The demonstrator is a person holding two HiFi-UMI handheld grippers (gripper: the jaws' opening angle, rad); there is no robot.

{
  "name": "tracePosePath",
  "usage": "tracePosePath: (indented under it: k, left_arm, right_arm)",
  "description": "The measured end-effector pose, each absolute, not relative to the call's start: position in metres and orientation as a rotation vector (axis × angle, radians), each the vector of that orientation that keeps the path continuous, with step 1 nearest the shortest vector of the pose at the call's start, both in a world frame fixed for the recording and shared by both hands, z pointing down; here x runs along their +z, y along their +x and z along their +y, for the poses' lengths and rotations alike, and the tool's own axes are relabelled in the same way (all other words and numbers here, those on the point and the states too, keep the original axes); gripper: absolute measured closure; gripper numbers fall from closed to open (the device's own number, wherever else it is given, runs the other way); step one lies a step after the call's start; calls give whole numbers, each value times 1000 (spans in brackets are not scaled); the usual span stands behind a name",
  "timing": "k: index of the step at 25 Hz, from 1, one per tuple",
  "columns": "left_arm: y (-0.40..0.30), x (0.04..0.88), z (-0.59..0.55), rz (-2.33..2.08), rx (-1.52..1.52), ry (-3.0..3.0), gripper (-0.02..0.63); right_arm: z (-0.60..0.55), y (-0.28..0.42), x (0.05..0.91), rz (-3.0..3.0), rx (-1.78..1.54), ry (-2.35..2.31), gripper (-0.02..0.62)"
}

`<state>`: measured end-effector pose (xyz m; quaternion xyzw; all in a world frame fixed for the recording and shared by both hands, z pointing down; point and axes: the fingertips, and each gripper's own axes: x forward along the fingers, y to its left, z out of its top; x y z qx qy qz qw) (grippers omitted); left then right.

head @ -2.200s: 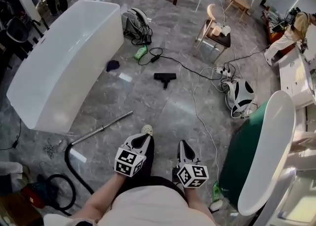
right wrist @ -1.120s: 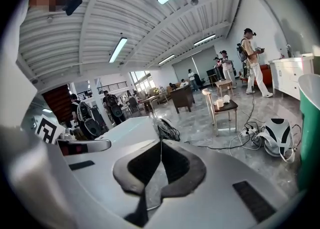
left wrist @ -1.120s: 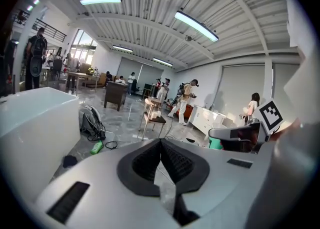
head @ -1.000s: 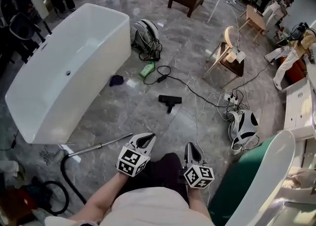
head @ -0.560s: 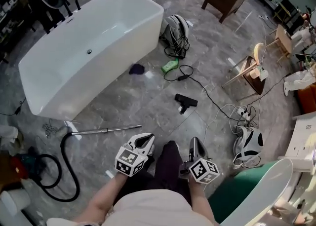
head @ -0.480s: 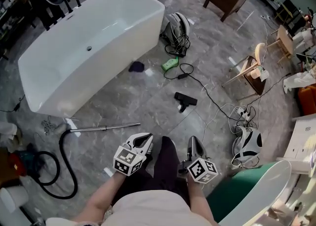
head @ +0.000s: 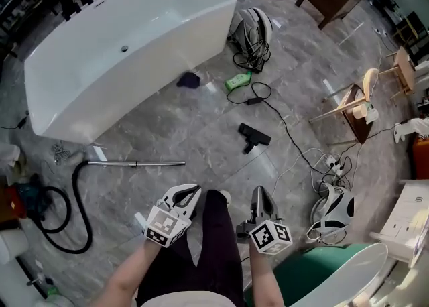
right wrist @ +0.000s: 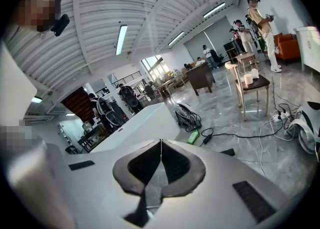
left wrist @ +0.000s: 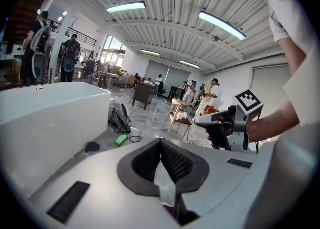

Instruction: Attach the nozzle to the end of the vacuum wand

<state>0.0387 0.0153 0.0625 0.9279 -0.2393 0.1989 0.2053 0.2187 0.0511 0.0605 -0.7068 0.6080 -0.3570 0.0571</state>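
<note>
The black floor nozzle [head: 254, 137] lies on the grey marble floor, ahead of me and a little to the right; it also peeks past my right gripper as a dark nozzle [right wrist: 227, 151]. The metal wand [head: 134, 163] lies flat to the left, joined to a black hose [head: 72, 195]. Nozzle and wand lie well apart. My left gripper [head: 190, 192] [left wrist: 161, 142] is shut and empty, held over my legs. My right gripper [head: 257, 193] [right wrist: 161, 143] is likewise shut with nothing in it. Both are far from either part.
A white bathtub [head: 127, 44] stands at the upper left. A vacuum body [head: 251, 27], a green object [head: 237, 82], a dark cloth [head: 188, 80] and trailing cables lie beyond the nozzle. A chair [head: 355, 101] and a green tub [head: 322, 275] are to the right.
The view has swung, so the wand now lies further left and level in the picture. Both grippers have sunk a little and stayed shut.
</note>
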Motion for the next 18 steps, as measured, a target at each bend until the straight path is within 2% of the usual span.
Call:
tracePosePath:
  k: [8,18]
  left_arm:
    - [87,89,-1,-707,534,2594,597]
    - [100,176,-31,-765,588,2595,597]
  right_arm:
    - [16,247,90,2049,-982,-2083,580]
    - [-15,274,156,2119,-869,-2087,580]
